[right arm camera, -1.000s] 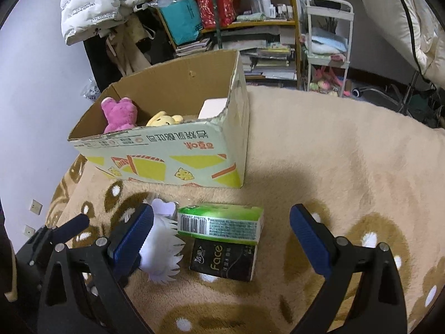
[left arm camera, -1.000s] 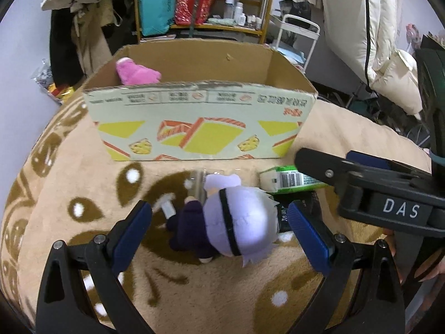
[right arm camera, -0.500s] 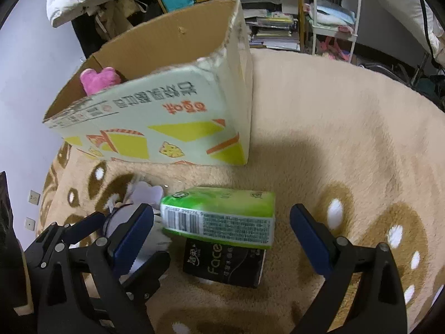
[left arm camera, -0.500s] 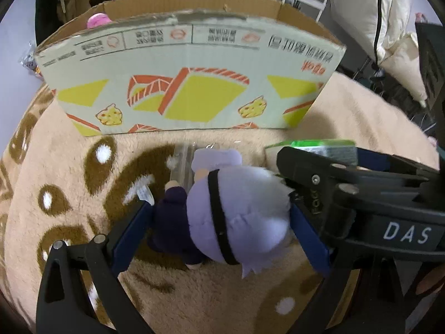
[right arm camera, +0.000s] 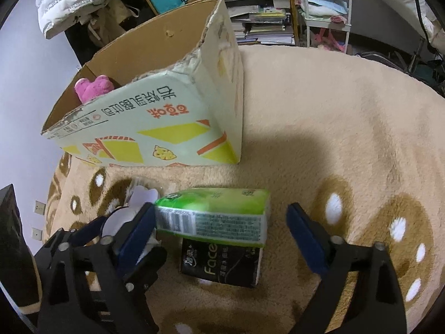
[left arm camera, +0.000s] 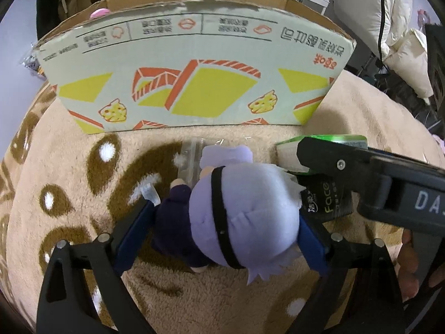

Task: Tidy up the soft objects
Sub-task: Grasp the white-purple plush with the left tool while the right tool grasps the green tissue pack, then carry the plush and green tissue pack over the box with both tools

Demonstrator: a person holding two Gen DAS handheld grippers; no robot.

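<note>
A plush doll (left arm camera: 239, 217) with a pale lilac head and dark body lies on the beige rug. My left gripper (left arm camera: 222, 236) straddles it, blue pads touching both its sides; the jaws are still wide. A green tissue pack (right arm camera: 214, 214) lies on top of a black "Face" tissue pack (right arm camera: 222, 261). My right gripper (right arm camera: 222, 236) is open around them, its left pad touching the green pack's end. The cardboard box (left arm camera: 194, 64) stands just behind, with a pink plush (right arm camera: 93, 87) inside.
A clear plastic wrapper (left arm camera: 192, 161) lies between the doll and the box. The right gripper's body (left arm camera: 375, 183) crosses the left wrist view at the right. Shelves (right arm camera: 264, 5), a cart and hanging clothes stand behind the rug.
Both grippers have moved forward and down. The left jaws have narrowed around the doll. The right gripper now straddles the tissue packs, close beside the left one.
</note>
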